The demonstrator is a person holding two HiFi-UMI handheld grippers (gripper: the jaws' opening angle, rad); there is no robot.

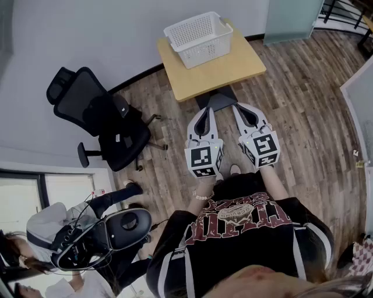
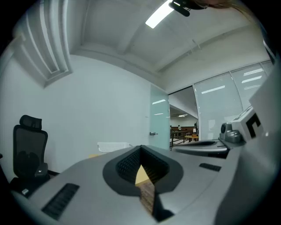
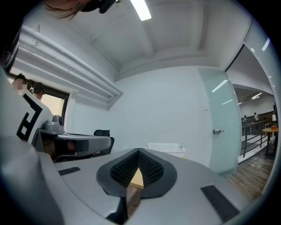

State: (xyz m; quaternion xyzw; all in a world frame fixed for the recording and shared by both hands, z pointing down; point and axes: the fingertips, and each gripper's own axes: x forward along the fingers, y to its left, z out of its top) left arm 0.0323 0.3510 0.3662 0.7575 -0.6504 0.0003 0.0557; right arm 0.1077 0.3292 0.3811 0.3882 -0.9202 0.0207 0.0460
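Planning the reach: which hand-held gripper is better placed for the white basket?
Left, slightly. The left hand-held gripper lines up with the basket; the right hand-held gripper is offset sideways. Both shut, empty.

Wood-plank floor [image 1: 303, 105], black office chair [image 1: 99, 125] — white walls [image 1: 87, 29].

Black office chair [image 1: 87, 105] on wood floor [image 1: 309, 116] by grey wall [image 1: 87, 35]; frosted glass door [image 1: 291, 17] far right.

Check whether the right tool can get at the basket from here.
Probably yes. The basket stands on the table ahead of the right tool, which hangs short of the table's near edge with only floor below. Nothing stands between them. The jaws are shut and empty, so they would need to open first.
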